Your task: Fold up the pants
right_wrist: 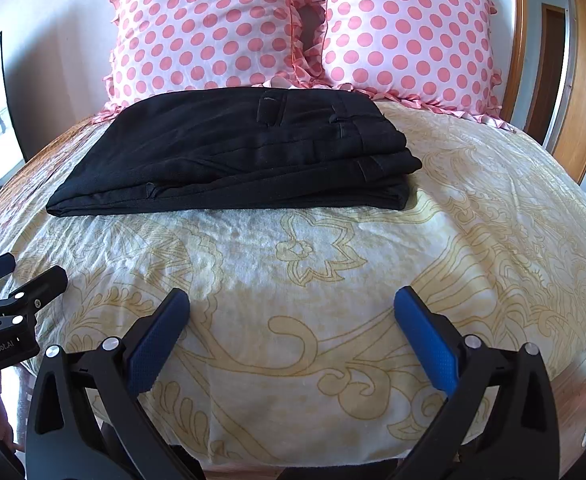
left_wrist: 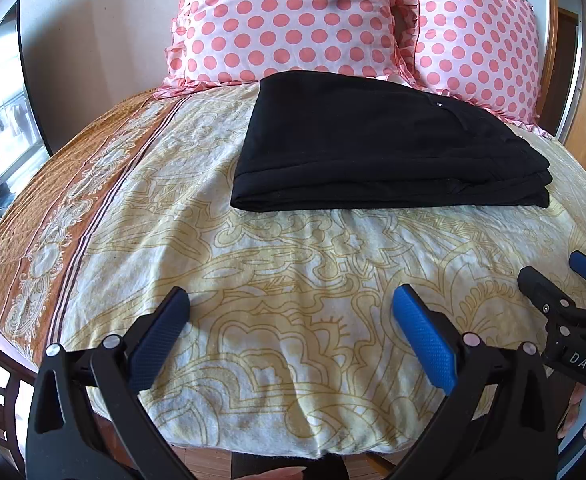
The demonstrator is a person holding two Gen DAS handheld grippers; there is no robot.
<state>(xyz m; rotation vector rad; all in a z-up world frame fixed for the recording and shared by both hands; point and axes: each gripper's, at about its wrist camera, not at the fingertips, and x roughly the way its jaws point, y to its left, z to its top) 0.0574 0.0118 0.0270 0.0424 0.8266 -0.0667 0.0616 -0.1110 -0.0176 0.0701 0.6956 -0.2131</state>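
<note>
So we've got the black fabric pants (left_wrist: 389, 140) folded into a flat stack on the bed's cream sheet with yellow floral print (left_wrist: 293, 280), right in front of two pink polka-dot ruffled pillows (right_wrist: 213, 28). Our left gripper (left_wrist: 291, 304) and right gripper (right_wrist: 291, 305) both hover over the sheet near the bed's edge, jaws spread wide, holding nothing, well apart from the pants.

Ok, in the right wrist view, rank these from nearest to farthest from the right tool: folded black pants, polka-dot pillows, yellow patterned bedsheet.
1. Yellow patterned bedsheet: directly under and ahead of the open right tool.
2. Folded black pants: mid-bed, ahead and slightly left.
3. Pink polka-dot pillows: at the head of the bed, behind the pants; the two sit side by side, too close to rank.
</note>
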